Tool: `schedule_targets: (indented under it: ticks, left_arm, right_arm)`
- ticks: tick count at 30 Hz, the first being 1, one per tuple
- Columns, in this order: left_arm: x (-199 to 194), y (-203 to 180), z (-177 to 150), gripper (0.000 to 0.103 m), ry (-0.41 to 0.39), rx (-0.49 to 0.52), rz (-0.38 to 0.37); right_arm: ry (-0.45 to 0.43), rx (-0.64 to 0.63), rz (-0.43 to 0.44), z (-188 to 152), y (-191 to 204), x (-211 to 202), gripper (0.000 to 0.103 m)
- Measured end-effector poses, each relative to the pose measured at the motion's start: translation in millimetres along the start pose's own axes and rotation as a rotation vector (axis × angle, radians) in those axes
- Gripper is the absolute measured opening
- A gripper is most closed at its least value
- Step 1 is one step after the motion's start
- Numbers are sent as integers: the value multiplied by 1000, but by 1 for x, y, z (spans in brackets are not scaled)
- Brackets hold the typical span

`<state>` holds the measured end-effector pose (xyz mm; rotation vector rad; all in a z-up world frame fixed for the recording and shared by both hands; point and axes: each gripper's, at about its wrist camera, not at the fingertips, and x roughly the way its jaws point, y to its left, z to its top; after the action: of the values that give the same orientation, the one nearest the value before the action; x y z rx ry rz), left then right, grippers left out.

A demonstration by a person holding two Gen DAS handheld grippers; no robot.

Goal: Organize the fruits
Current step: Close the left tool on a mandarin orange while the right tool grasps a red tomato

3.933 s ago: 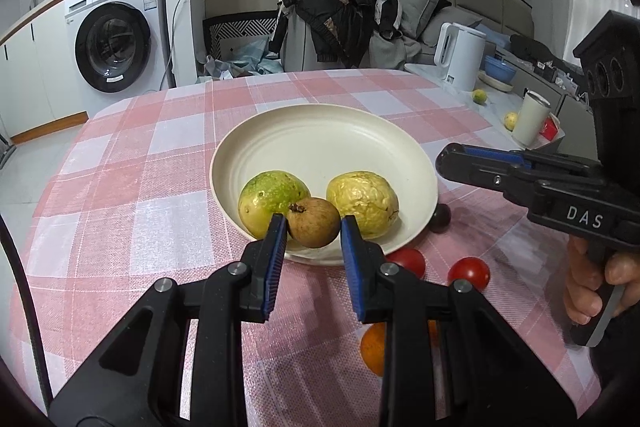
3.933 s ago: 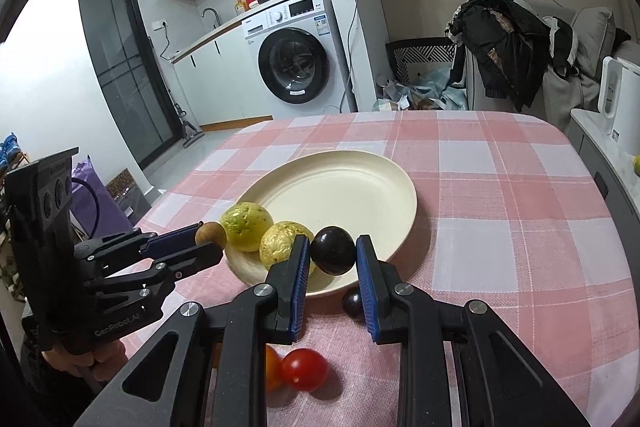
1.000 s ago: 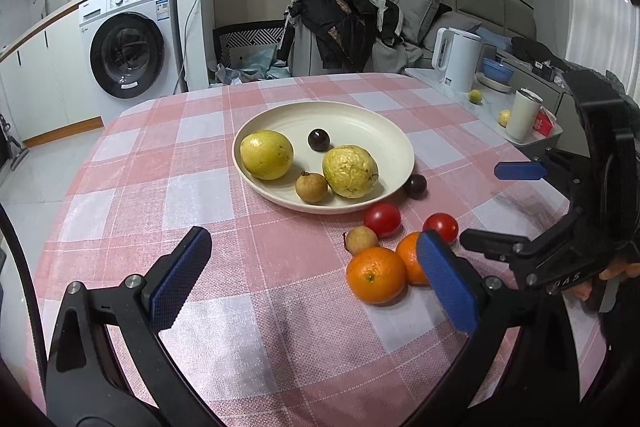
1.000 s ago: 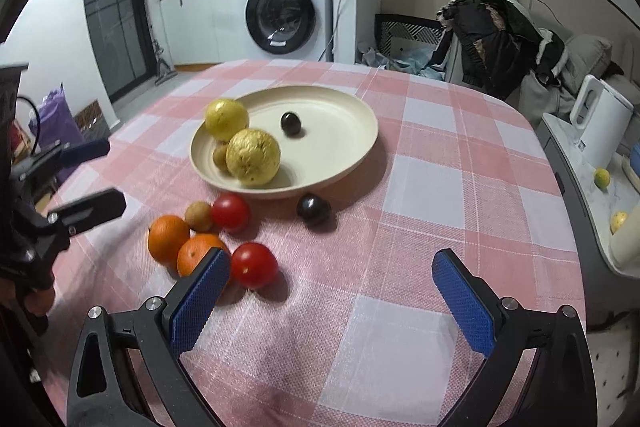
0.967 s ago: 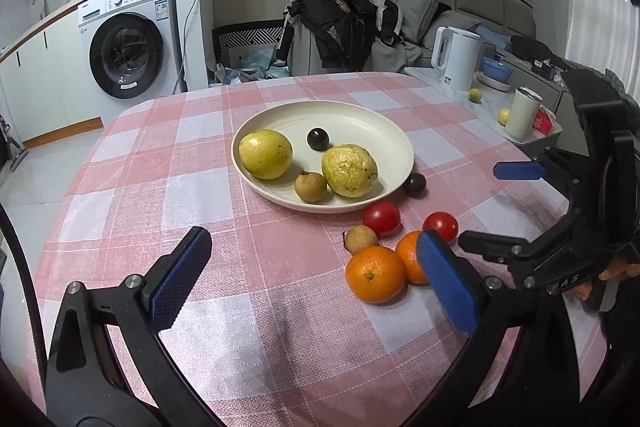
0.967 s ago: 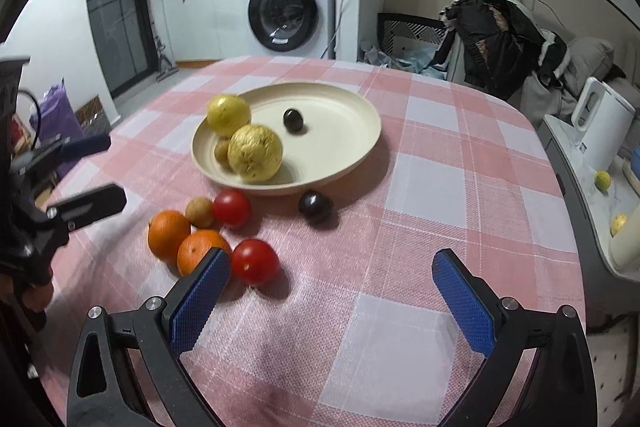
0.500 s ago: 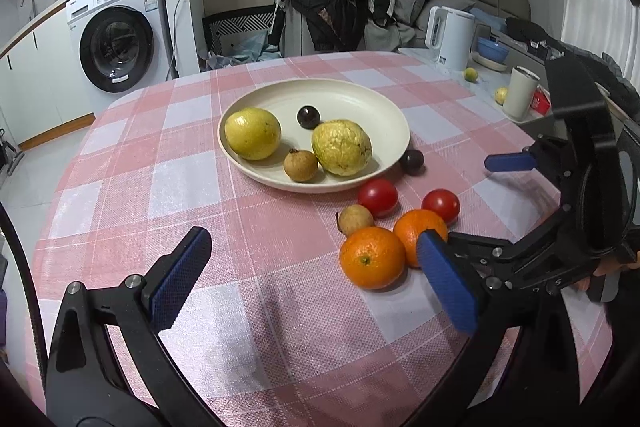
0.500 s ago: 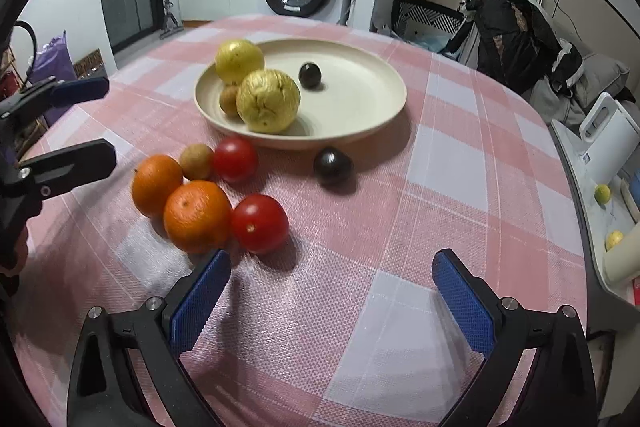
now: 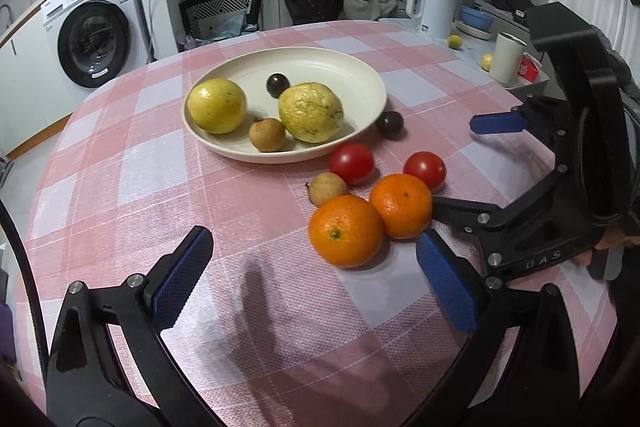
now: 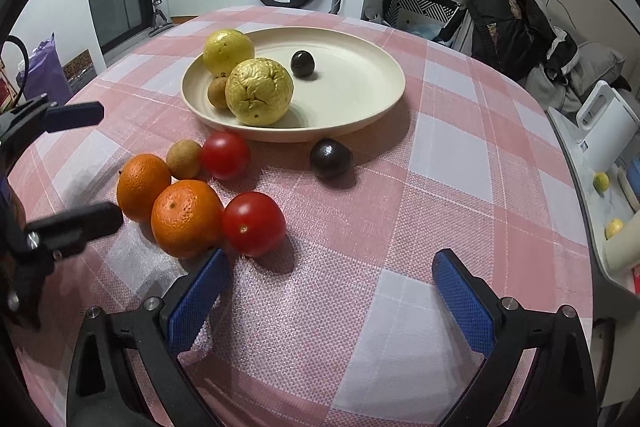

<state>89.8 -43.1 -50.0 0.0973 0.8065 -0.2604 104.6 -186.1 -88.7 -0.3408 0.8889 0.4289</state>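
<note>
Evidently both the left claw (image 9: 316, 283) and right claw (image 10: 326, 297) were held spread and empty. The orange (image 9: 346, 230) just ahead of the left claw was best straddled squarely, then lifted to the plate (image 9: 372, 83).

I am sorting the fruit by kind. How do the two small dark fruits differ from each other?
The dark fruit on the plate lies inside the cream plate, behind the wrinkled yellow fruit. The dark fruit on the cloth lies outside, beside the rim, and looks slightly pointed. Both are dark purple and small.
</note>
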Motion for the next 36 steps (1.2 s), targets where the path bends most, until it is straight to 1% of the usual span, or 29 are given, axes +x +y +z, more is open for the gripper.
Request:
schedule_targets:
  ticks: [3, 5, 8, 9, 10, 11, 12, 14, 16, 20, 27, 31, 32, 33, 34, 36]
  left_arm:
    - [2, 0, 0, 92, 8, -5, -31]
    - [4, 0, 1, 81, 18, -11, -51]
    - [7, 2, 1, 69, 28, -27, -74]
    - [7, 2, 1, 67, 28, -31, -80]
    - [7, 2, 0, 63, 28, -34, -88]
    - [7, 3, 1, 57, 28, -36, -100]
    - [7, 3, 1, 53, 29, -35, -108]
    - [6, 2, 0, 40, 28, -35, -127]
    - [5, 0, 0, 37, 23, -27, -122]
    - [5, 2, 0, 37, 24, -32, -130]
    - [2, 4, -1, 37, 22, -28, -116]
    - [2, 6, -1, 37, 23, -34, -113]
    - [2, 6, -1, 37, 24, -35, -113]
    - [2, 6, -1, 37, 24, -34, -114]
    - [2, 6, -1, 37, 24, -33, -114]
    - [3, 6, -1, 37, 25, -31, -113]
  right_arm:
    - [-3, -2, -8, 0, 1, 0, 103]
    - [-2, -1, -7, 0, 1, 0, 103]
    - [-1, 0, -5, 0, 2, -1, 103]
    - [-2, 0, -4, 0, 2, -1, 103]
    - [-1, 0, -5, 0, 2, -1, 103]
    - [-2, 0, -4, 0, 2, -1, 103]
    - [-2, 0, -3, 0, 2, -1, 103]
    - [-2, 0, 0, 0, 3, -1, 103]
    - [-2, 0, 1, 1, 2, 0, 103]
    - [-2, -3, 2, 0, 2, 0, 103]
    - [-2, -10, 18, 0, 1, -1, 103]
    - [-17, -18, 29, 0, 2, -4, 101]
    - [-21, -20, 36, 0, 2, -5, 100]
    - [-25, -24, 44, -1, 3, -6, 95]
    - [-27, -26, 53, -1, 3, -6, 86]
    - [-24, -23, 71, -1, 4, -7, 79]
